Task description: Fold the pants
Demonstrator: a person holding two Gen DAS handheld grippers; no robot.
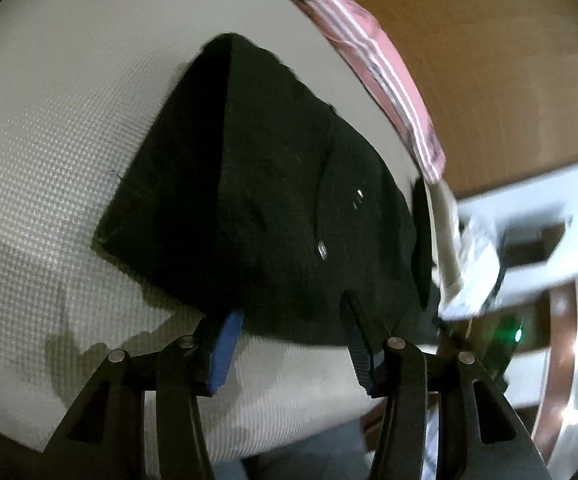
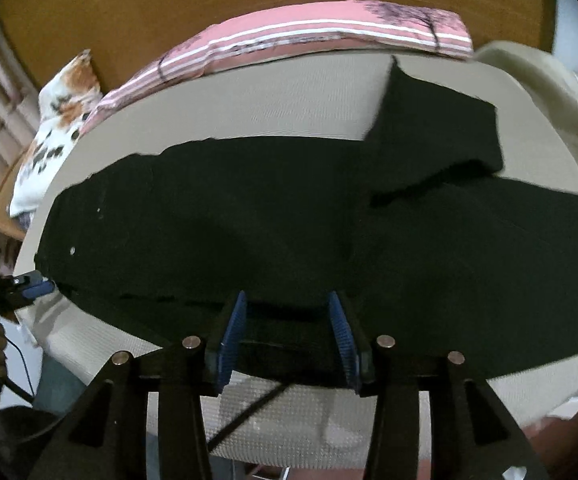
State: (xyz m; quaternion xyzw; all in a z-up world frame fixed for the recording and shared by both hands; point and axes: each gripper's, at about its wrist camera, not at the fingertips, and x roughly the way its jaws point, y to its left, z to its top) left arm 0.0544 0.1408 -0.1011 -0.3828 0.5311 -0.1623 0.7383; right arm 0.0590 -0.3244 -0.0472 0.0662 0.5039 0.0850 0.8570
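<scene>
White waffle-weave bed (image 2: 289,412) fills our view, its far edge lined by a pink striped pillow (image 2: 309,36). We see black pants (image 2: 249,216) lying flat, long axis left to right, one leg folded back at the right. Bare bed shows beyond them. Our left gripper (image 1: 289,336) and right gripper (image 2: 289,336) have jaws apart over the near hem.

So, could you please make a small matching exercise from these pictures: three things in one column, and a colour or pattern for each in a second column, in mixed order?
Things:
1. pants
2. mattress
3. striped sheet

Colours:
A. pink with white stripes
B. black
C. off-white, woven texture

Pairs: 1-B, 2-C, 3-A
</scene>
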